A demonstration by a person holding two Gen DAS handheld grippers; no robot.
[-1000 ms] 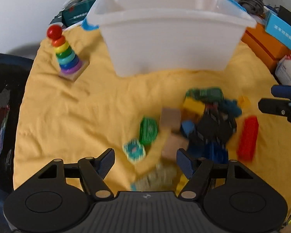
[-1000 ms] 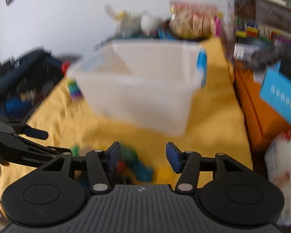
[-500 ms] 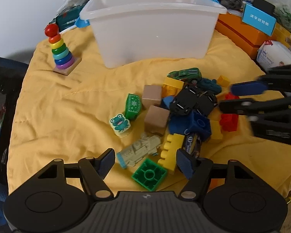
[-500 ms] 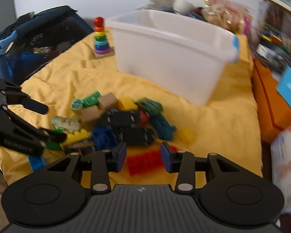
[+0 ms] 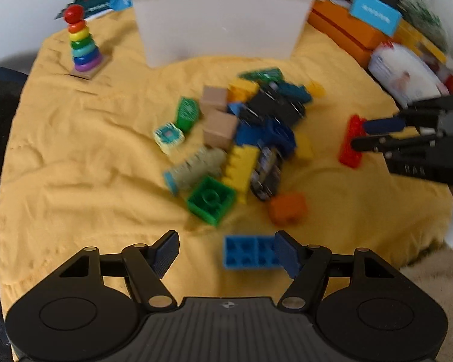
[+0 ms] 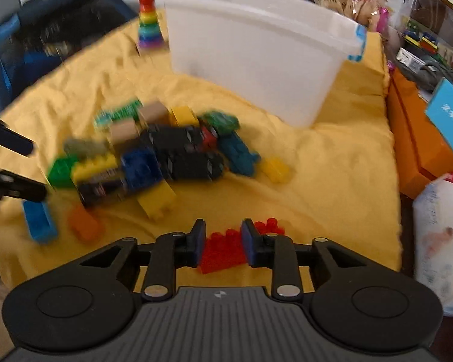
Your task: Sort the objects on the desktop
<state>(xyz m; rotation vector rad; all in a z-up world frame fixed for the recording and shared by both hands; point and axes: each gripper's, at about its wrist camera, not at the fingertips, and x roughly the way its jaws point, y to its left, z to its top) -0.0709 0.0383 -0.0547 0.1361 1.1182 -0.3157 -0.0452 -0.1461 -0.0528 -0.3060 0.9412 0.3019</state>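
Note:
A pile of toy bricks, wooden cubes and toy cars [image 5: 250, 126] lies on a yellow cloth [image 5: 75, 157]. My left gripper [image 5: 226, 252] is open above the cloth's front edge, with a blue brick [image 5: 247, 252] lying beside its right finger. My right gripper [image 6: 222, 242] has its jaws narrowed around a red brick [image 6: 226, 249] that lies on the cloth; whether the pads touch it is unclear. The red brick [image 5: 351, 141] and the right gripper [image 5: 377, 134] also show in the left wrist view. A white plastic bin [image 5: 220, 18] stands behind the pile.
A rainbow ring stacker [image 5: 83, 48] stands at the back left. Orange boxes [image 5: 344, 30] and a white pack [image 5: 404, 72] sit to the right of the cloth. A dark bag [image 6: 45, 39] lies off the left edge. An orange brick [image 5: 287, 208] lies near the front.
Both grippers have drawn back and lowered toward the cloth. The right gripper's jaws have closed in around the red brick. The blue brick has come into the left view.

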